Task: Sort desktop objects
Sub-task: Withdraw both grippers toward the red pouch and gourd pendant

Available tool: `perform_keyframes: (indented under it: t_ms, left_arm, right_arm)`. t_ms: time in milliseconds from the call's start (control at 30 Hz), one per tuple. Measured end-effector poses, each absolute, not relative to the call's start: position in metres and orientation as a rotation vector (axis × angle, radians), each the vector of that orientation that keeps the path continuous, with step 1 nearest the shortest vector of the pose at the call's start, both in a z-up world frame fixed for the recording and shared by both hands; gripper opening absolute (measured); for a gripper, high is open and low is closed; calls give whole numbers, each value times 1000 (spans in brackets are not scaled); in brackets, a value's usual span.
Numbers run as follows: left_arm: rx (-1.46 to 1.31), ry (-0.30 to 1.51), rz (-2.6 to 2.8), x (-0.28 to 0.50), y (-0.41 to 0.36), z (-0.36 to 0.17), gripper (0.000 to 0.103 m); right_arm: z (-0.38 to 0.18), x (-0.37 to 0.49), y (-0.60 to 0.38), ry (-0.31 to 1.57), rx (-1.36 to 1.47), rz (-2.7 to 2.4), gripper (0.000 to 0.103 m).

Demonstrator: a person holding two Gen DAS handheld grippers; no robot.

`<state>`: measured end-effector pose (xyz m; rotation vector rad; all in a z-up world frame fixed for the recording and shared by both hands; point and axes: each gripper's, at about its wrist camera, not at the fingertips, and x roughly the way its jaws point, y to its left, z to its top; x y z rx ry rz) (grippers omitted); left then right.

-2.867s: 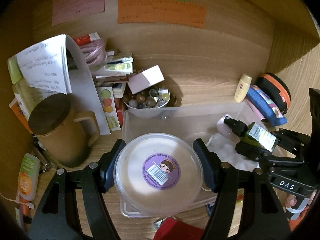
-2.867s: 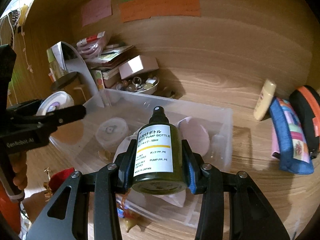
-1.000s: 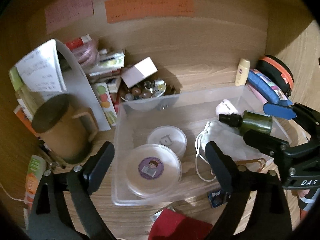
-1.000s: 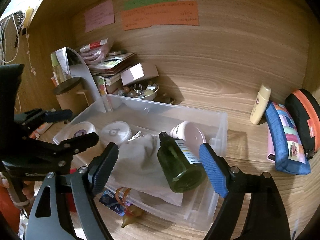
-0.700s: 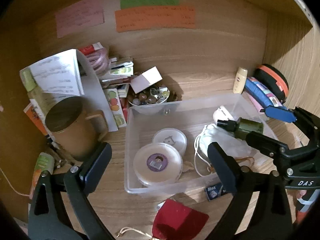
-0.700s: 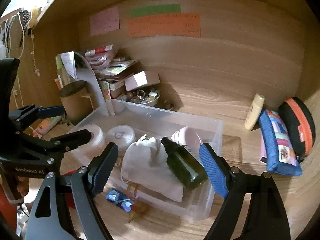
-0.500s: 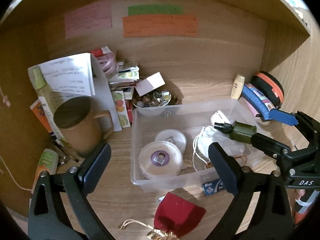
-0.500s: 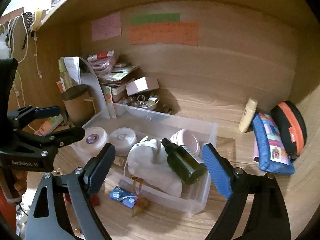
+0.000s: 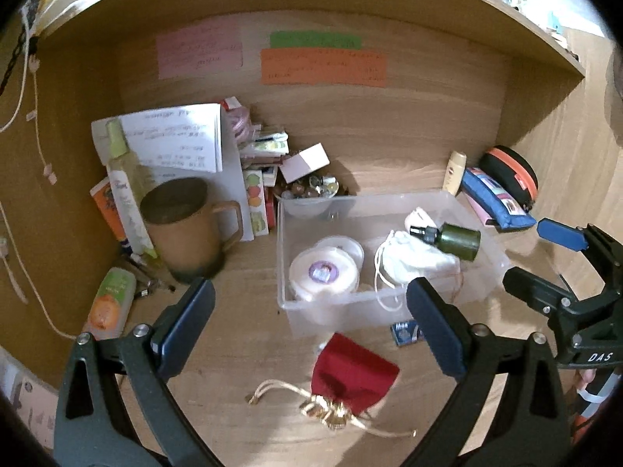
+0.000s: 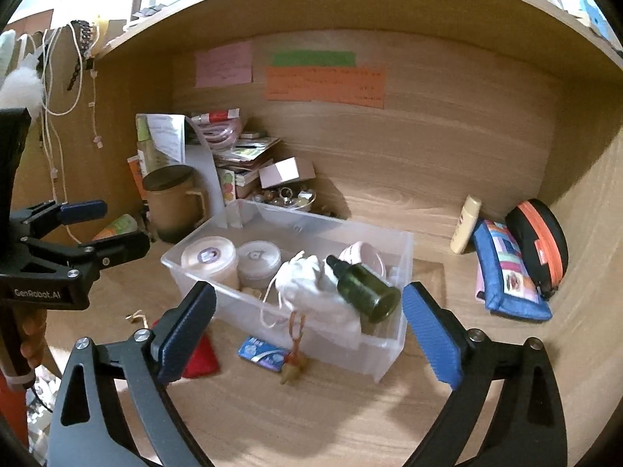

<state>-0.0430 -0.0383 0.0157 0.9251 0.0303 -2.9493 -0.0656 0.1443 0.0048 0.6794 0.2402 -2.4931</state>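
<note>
A clear plastic box point(image 9: 381, 305) point(image 10: 272, 212) holds a round tub with a purple sticker point(image 9: 323, 272) point(image 10: 210, 257), a second tub point(image 10: 259, 258), a white drawstring pouch point(image 9: 412, 258) point(image 10: 311, 284) and a green pump bottle point(image 9: 457, 235) point(image 10: 366, 292) lying across the pouch. My left gripper point(image 9: 311, 327) point(image 10: 105, 227) hangs open and empty before the box. My right gripper point(image 10: 309, 334) point(image 9: 545, 257) is drawn back from the box, its jaws opening with nothing between them. A red pouch point(image 9: 354, 373) point(image 10: 200, 358) and a blue packet point(image 9: 405, 332) point(image 10: 261, 350) lie on the desk in front.
A lidded brown mug point(image 9: 183, 229) point(image 10: 171, 202), papers, bottles and a bowl of beads point(image 9: 311, 188) crowd the back left. At the right wall lie a cream tube point(image 10: 465, 229), a blue pencil case point(image 10: 510, 272) and a black and orange case point(image 10: 537, 241).
The left gripper let go of the stickered tub and the right let go of the green bottle; both now lie in the box. Both grippers have opened, drawn back and risen.
</note>
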Motion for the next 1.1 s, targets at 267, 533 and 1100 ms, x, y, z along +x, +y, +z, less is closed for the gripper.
perform_keyframes:
  t_ms: [267, 533, 1100]
  left_arm:
    - [1023, 65, -2929, -30, -43, -13, 100]
    - [1186, 107, -2894, -33, -44, -54, 100]
    - [1427, 65, -2877, -60, -32, -95, 100]
  right_arm:
    - [-11, -50, 146, 239, 731, -2495, 96]
    - [-43, -51, 145, 249, 839, -2481, 96]
    - [-92, -83, 125, 355, 1027, -2391, 60]
